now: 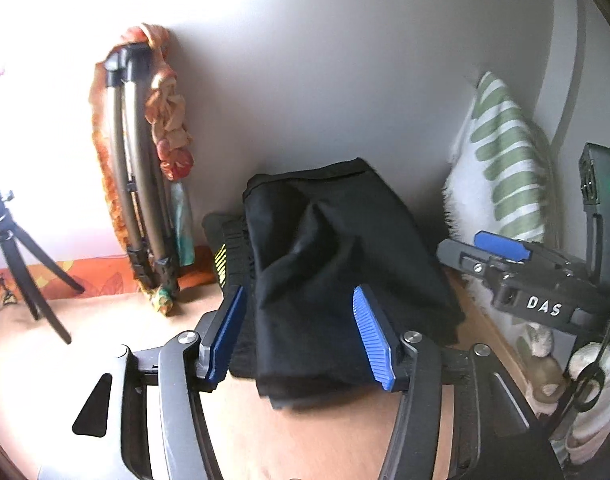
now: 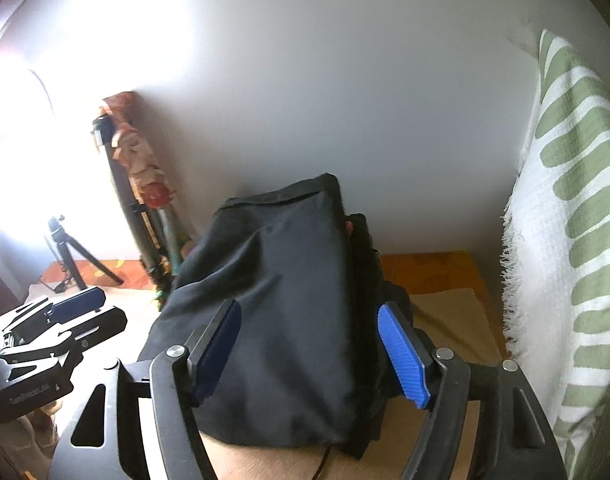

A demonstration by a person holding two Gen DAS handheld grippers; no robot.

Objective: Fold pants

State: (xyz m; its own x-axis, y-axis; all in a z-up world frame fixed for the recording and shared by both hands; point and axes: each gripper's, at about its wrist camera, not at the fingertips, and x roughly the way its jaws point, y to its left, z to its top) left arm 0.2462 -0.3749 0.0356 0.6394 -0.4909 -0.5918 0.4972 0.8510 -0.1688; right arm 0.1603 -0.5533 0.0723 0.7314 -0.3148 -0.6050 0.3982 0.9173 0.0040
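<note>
A small black tripod [image 1: 21,256] stands at the far left of the bed [image 1: 105,340], and a bigger folded tripod [image 1: 141,184] with a bright scarf [image 1: 169,120] leans on the wall next to it. The black pants [image 1: 337,272] lie folded in a pile in the middle, near the wall. The left gripper [image 1: 305,336] and the right gripper [image 2: 313,352] are both let go, fingers apart with nothing squeezed, and a green and white pillow [image 2: 577,216] stands at the right edge.
</note>
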